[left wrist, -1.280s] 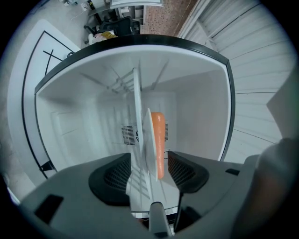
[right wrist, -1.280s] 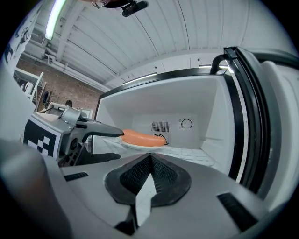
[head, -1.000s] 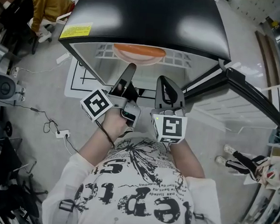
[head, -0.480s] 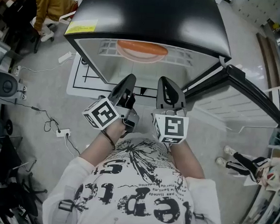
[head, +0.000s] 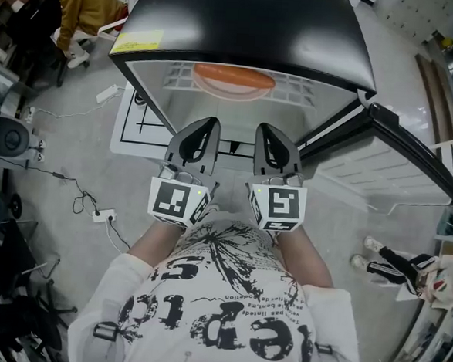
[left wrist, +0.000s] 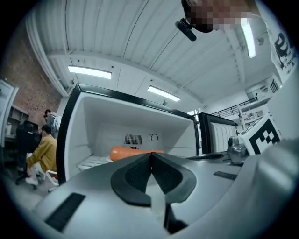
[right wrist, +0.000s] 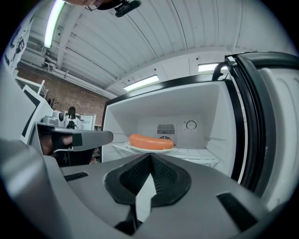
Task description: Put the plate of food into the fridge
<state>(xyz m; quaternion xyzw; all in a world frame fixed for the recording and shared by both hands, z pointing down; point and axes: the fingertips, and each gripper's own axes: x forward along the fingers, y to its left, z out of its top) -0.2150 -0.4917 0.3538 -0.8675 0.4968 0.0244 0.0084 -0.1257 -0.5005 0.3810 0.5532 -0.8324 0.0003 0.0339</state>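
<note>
Left gripper (head: 205,127), held up in front of the open fridge (head: 245,23), has its jaws clenched flat together w/ nothing btwn them. Its own view shows the two dark pads meeting in a single seam. Right gripper (head: 267,131), just beside it and roughly parallel, is likewise closed tight and empty. Both point toward the fridge's open compartment, tips short of the opening and apart from the plate (right wrist: 148,150).

That white plate sits on the wire shelf (right wrist: 198,157) inside the fridge, carrying one long orange sausage (right wrist: 150,141) laid lengthwise across it. On the rear wall behind it are a slotted vent (right wrist: 165,129) and a round dial (right wrist: 190,125). Neither gripper touches plate or food.

Fridge door (head: 403,146) stands swung open on the holder's right, its white inner lining showing in the head view. The cabinet's black top fills the upper part of that view, while the holder's forearms and a white shirt (head: 217,315) w/ black print show at the bottom. At upper left, well apart from the fridge, a person in a yellow top (head: 80,4) sits. A cable (head: 82,201) trails over the grey floor (head: 59,134) on the left.
</note>
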